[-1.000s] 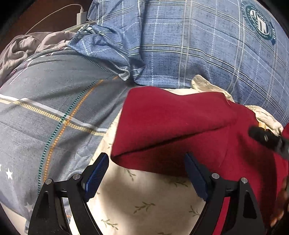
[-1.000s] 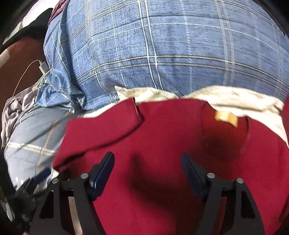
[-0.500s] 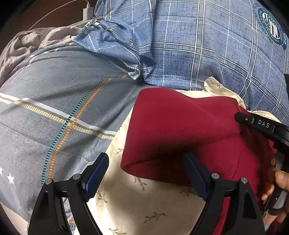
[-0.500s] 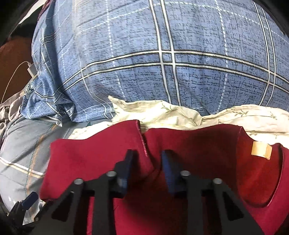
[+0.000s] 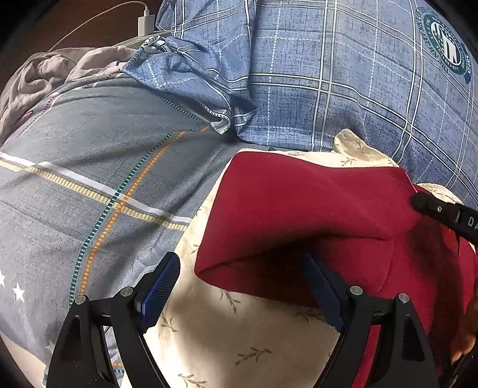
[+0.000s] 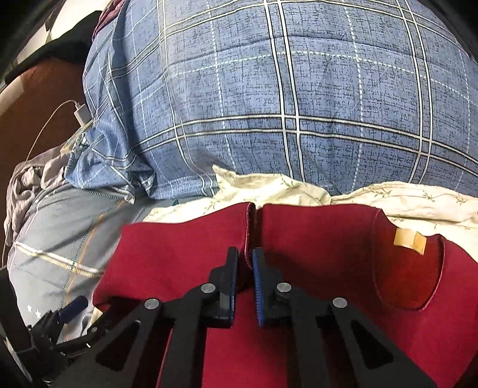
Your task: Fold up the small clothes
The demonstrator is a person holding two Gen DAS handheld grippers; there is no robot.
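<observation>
Your right tongs (image 6: 245,262) point steeply down at the bed and are pinched all but shut on the hemmed edge of the red shirt (image 6: 313,244); a ridge of that hem stands up between the two blue pads (image 6: 259,286). In the left wrist view the same right tongs (image 5: 442,210) come in from the right edge, tip against the shirt's raised fold, with part of your hand (image 5: 466,328) showing dark below them.

Your left tongs (image 5: 239,291) are tilted down just as steeply and stand wide open, holding nothing. The near corner of the shirt lies between their fingers; the right finger (image 5: 321,289) is in the shadow under the lifted fold, and whether it touches the cloth you cannot tell.

The shirt is one piece, deep red, lying on a cream leaf-print cloth (image 5: 227,337) on the bed. Its left part is folded over into a soft, puffed flap, and the neck opening with a tan label (image 6: 409,240) faces up at the right.

Around it: one grey plaid bedsheet (image 5: 98,167) to the left, one big blue checked quilt (image 6: 298,98) behind, one crumpled grey garment (image 5: 50,71) far left, and one white charger (image 5: 146,24) with its cable
</observation>
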